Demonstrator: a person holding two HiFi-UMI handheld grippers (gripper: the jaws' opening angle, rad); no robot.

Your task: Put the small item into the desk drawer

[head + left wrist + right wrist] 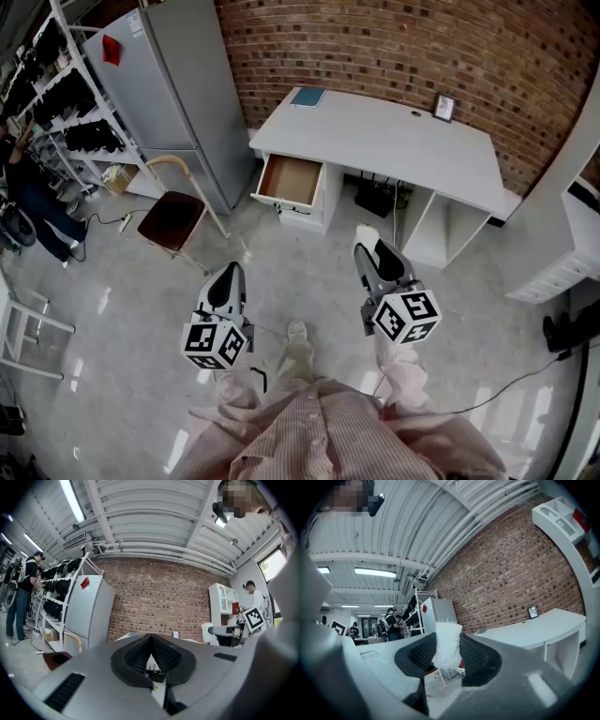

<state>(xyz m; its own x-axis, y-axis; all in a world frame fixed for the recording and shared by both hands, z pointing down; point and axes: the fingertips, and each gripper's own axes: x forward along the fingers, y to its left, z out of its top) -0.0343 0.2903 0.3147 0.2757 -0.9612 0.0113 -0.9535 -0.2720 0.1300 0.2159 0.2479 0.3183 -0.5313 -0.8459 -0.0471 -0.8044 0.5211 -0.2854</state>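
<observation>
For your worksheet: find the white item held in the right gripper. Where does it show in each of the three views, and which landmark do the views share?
Head view: the white item is near centre, at the tip of the right gripper, below the desk.
Left gripper view: small, right of centre, on the right gripper, which reaches in from the right.
Right gripper view: centre, clamped between the jaws.
Shared landmark: the brick wall.

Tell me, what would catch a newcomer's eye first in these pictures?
Probably the two handheld grippers low in front of the person, each carrying a black-and-white marker cube. The right gripper is shut on a small white tufted item, and the left gripper is shut on nothing. Ahead, a white desk stands against a brick wall, its wooden drawer open at the left end.
</observation>
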